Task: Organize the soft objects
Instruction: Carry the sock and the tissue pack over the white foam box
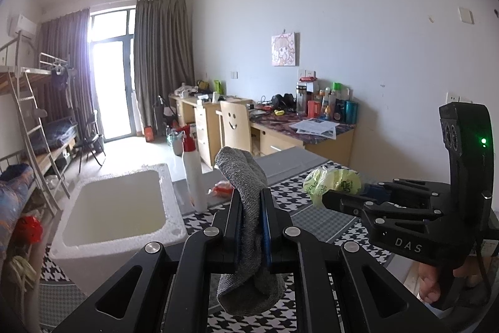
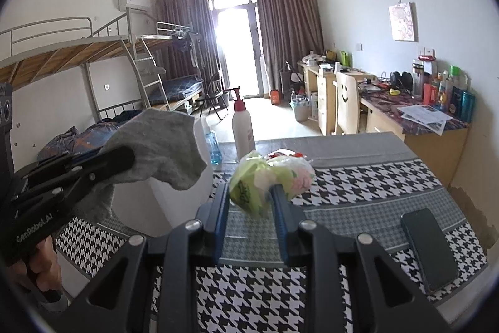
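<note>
The left gripper [image 1: 252, 208] is clamped on a grey sock [image 1: 246, 195], which sticks up past its fingertips and hangs limp below them. Just ahead and to its left sits a white foam box [image 1: 168, 192] (open at the top), with a white spray bottle [image 1: 193, 173] beside it. The right gripper [image 2: 249, 202] squeezes a crumpled green plastic bag [image 2: 252, 186] above the houndstooth tablecloth [image 2: 358, 177]; a dark phone [image 2: 428, 248] lies to its right.

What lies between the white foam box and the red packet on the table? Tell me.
The white spray bottle stands between the foam box and the red packet, per the left wrist view.
</note>
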Motion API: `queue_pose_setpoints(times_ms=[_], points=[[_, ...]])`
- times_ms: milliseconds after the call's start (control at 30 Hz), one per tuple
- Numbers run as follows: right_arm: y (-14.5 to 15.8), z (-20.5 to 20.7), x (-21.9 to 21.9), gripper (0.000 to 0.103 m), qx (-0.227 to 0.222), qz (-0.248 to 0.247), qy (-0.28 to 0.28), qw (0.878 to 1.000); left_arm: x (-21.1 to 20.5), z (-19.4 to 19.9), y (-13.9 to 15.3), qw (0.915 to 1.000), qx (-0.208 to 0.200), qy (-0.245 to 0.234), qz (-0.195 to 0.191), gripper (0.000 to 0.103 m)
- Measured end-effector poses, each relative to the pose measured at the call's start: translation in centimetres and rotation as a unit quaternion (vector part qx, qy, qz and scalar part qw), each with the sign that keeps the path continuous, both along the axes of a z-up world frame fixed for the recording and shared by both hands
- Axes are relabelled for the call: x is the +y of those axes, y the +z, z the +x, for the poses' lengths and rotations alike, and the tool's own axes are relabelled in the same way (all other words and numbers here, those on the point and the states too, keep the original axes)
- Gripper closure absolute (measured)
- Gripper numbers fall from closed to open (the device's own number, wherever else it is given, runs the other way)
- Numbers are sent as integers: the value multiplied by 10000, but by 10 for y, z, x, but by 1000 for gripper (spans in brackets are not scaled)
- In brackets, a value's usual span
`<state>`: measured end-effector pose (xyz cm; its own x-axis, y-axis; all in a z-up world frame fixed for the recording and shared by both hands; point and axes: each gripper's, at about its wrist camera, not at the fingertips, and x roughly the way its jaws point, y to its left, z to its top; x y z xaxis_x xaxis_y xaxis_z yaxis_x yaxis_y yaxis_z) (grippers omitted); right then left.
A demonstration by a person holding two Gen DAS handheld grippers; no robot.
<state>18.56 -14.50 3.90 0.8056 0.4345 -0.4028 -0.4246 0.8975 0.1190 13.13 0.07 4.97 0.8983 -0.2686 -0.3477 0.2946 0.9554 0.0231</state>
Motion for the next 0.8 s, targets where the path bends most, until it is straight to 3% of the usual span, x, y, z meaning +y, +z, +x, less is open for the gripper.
queue_pose_setpoints(times_ms=[800], points=[[17,12,20,71,-193,95,425,9989,32,15,18,9986,-140,501,-133,92]])
